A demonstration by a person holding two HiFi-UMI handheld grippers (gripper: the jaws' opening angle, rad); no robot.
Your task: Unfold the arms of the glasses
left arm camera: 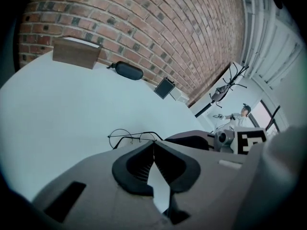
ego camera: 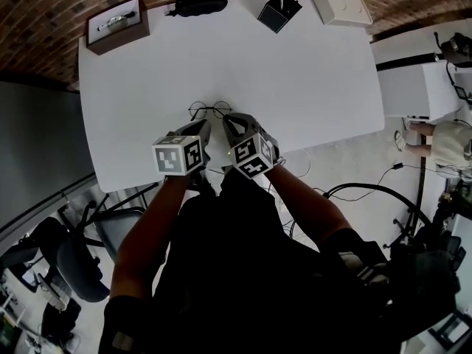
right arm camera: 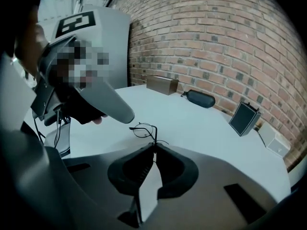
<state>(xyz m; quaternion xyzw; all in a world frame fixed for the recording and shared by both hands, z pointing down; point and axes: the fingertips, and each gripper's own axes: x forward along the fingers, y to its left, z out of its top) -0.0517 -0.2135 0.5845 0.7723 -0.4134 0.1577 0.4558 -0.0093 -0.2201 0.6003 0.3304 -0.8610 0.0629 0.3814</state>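
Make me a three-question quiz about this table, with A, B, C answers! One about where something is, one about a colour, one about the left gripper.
1. Where is the black case?
A. At the table's far edge, near the brown box
B. On a chair
C. On the floor

2. What colour is the table?
A. Brown
B. White
C. Green

3. The left gripper's jaws are:
A. Wide apart
B. Round the case
C. Together

Answers: 1 A, it lies along that far edge; 2 B, its bare top is white; 3 C, its tips meet, with the glasses just beyond them.

Left gripper fingers shut; right gripper fingers pinch the glasses arm.
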